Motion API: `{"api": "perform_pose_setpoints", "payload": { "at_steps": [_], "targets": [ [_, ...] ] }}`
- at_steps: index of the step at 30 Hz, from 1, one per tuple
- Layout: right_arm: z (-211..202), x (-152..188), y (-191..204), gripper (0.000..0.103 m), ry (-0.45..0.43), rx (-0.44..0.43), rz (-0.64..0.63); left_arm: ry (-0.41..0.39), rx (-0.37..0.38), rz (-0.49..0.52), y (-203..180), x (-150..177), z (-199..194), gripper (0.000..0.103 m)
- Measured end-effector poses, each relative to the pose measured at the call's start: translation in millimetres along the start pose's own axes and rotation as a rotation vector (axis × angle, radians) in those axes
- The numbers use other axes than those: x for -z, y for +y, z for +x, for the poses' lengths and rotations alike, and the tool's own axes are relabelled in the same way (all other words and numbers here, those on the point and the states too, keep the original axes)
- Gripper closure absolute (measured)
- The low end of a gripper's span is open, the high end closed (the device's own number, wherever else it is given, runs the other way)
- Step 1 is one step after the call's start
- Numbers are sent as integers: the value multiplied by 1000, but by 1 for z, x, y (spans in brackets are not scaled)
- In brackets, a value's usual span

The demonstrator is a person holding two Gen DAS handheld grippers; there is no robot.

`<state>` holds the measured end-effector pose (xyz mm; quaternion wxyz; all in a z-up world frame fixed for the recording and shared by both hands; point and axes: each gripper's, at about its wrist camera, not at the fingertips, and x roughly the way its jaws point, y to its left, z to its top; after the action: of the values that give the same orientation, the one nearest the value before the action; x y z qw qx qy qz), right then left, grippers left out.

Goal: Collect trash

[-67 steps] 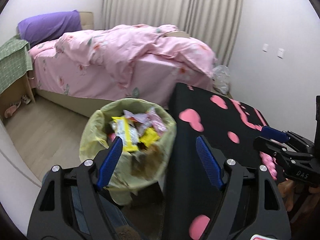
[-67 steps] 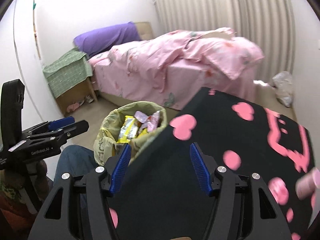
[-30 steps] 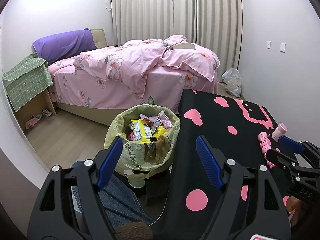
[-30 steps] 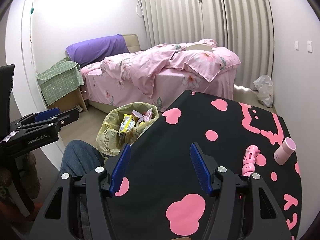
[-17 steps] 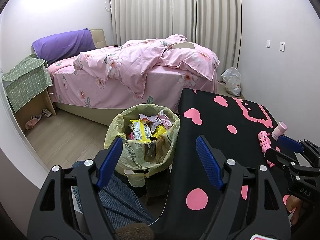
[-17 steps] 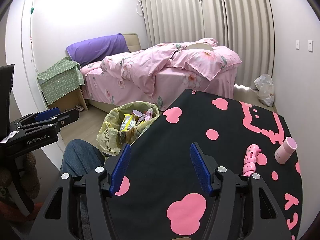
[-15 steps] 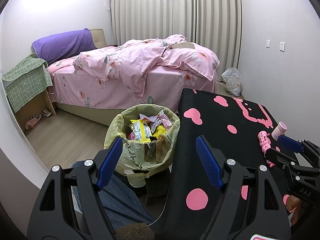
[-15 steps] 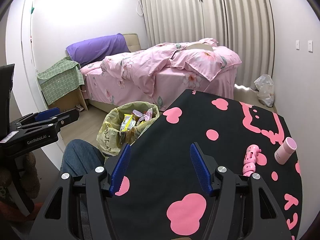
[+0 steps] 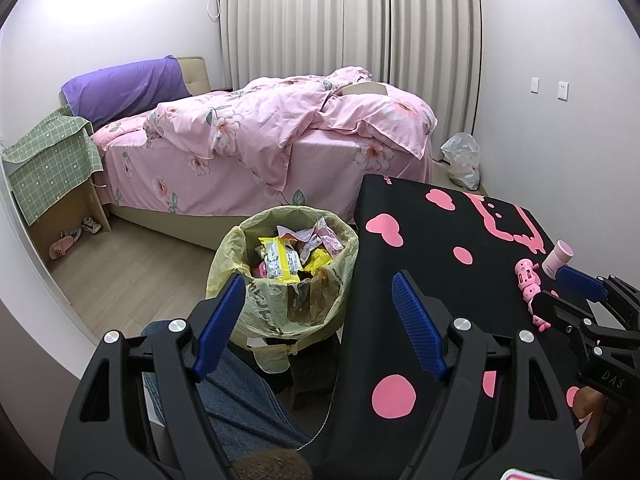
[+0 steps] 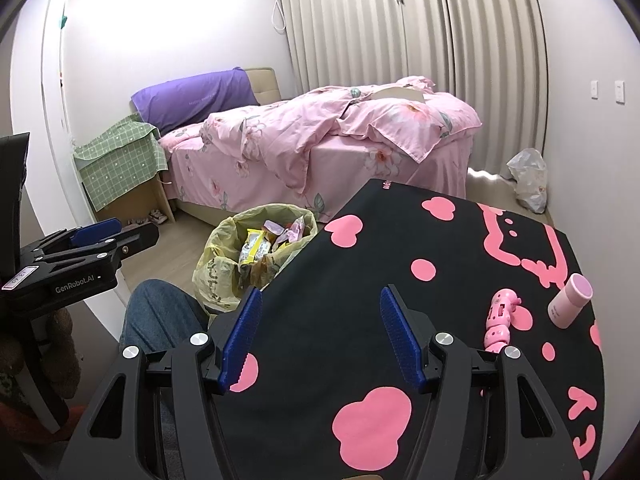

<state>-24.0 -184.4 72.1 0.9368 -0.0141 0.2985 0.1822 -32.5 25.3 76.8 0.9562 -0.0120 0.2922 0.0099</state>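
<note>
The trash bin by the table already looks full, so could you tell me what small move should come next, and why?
Probably gather the yellow liner's rim with the left gripper: the trash bin brims with wrappers, both grippers are open and empty, and the table shows no wrappers.

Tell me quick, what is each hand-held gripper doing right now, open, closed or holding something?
Left hand-held gripper: open, holding nothing.
Right hand-held gripper: open, holding nothing.

right gripper (image 10: 320, 334): jaws apart, empty | over black mat (image 10: 360, 280) | trash bin (image 10: 256, 248): full, beside mat
</note>
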Motion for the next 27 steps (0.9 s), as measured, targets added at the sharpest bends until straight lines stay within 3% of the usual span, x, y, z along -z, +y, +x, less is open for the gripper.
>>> {"api": "perform_pose_setpoints", "payload": {
  "at_steps": [27],
  "targets": [
    [0, 0, 0, 44, 2, 0, 1, 9, 13, 7, 5, -2, 3, 31]
  ]
}}
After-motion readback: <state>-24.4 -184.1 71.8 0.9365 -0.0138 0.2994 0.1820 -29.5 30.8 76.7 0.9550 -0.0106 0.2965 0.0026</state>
